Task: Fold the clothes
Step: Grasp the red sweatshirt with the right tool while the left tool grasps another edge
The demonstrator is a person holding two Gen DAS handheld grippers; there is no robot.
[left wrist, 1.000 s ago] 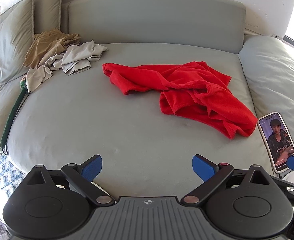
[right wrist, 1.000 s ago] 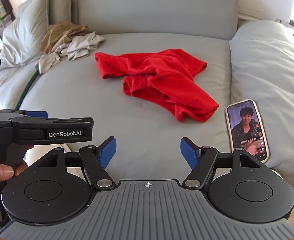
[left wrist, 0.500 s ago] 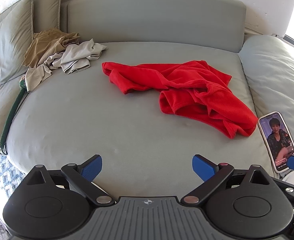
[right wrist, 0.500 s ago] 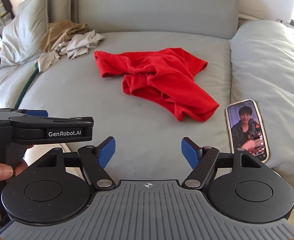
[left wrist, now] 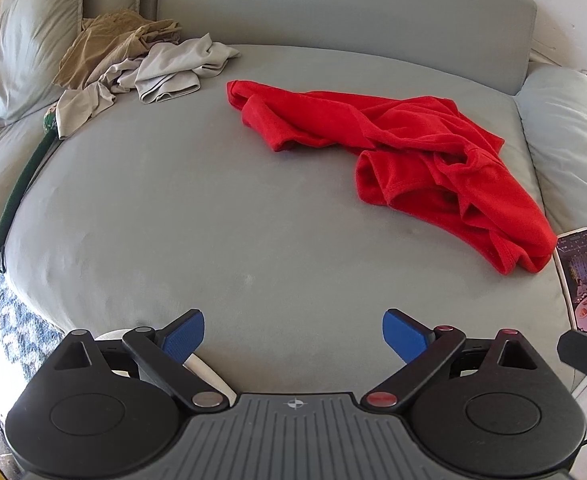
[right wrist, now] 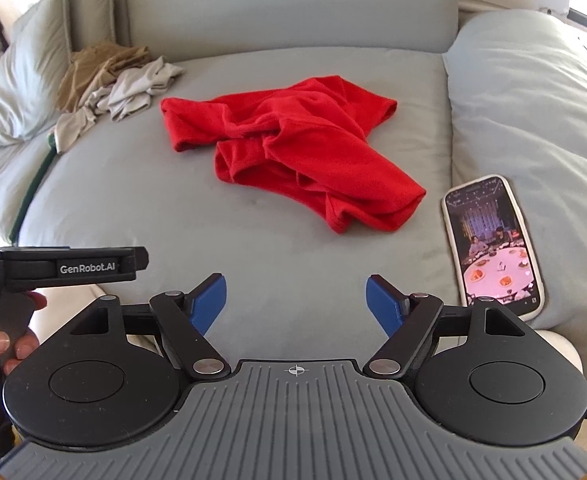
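Red cloth, a crumpled shirt [left wrist: 413,148], lay unfolded mid-cushion on the grey sofa [left wrist: 173,220], near a phone [right wrist: 491,240]; I held the left gripper [left wrist: 293,338] and right gripper [right wrist: 296,300] low at the front edge, fingers apart and empty, likely positioned to reach it

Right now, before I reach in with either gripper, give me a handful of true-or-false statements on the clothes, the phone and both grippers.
1. The crumpled red shirt lies unfolded on the grey sofa seat. True.
2. The left gripper is shut on the shirt. False: it is open, holding nothing.
3. The white-cased smartphone lies right of the shirt, screen lit. True.
4. The right gripper is open, short of the shirt. True.
5. The tan and pale grey clothes pile is stacked neatly on the phone. False: it lies rumpled at the seat's back left corner, far from the phone.
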